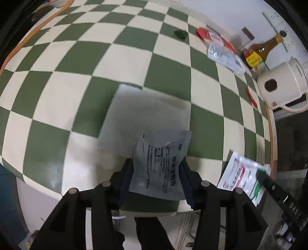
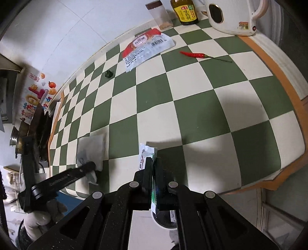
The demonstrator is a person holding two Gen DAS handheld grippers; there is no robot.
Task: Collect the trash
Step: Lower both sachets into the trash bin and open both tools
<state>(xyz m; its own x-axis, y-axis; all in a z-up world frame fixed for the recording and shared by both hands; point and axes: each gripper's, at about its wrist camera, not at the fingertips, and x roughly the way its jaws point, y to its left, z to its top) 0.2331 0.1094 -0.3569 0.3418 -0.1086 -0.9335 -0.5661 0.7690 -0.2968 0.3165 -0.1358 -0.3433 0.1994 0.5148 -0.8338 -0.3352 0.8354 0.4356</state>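
Observation:
My left gripper [image 1: 156, 171] is shut on a grey sachet [image 1: 159, 163] with black print, held over the near edge of the green-and-cream checkered table [image 1: 77, 63]. A grey square sheet [image 1: 142, 115] lies on the table just beyond it. My right gripper [image 2: 153, 163] is shut on a white, red and green packet [image 2: 146, 153], held edge-on near the table's front edge; this packet shows at the right in the left wrist view [image 1: 240, 173]. A red-and-white plastic bag [image 2: 146, 50] and a small dark green crumpled scrap [image 2: 109, 74] lie at the far side.
A red chilli [image 2: 194, 55], a sauce bottle [image 2: 184, 11], a clear jar [image 2: 160, 16] and a white kettle [image 2: 231, 17] stand at the far right. A white bin [image 2: 163, 221] sits below the table edge under my right gripper. Pans [image 2: 32, 132] are at the left.

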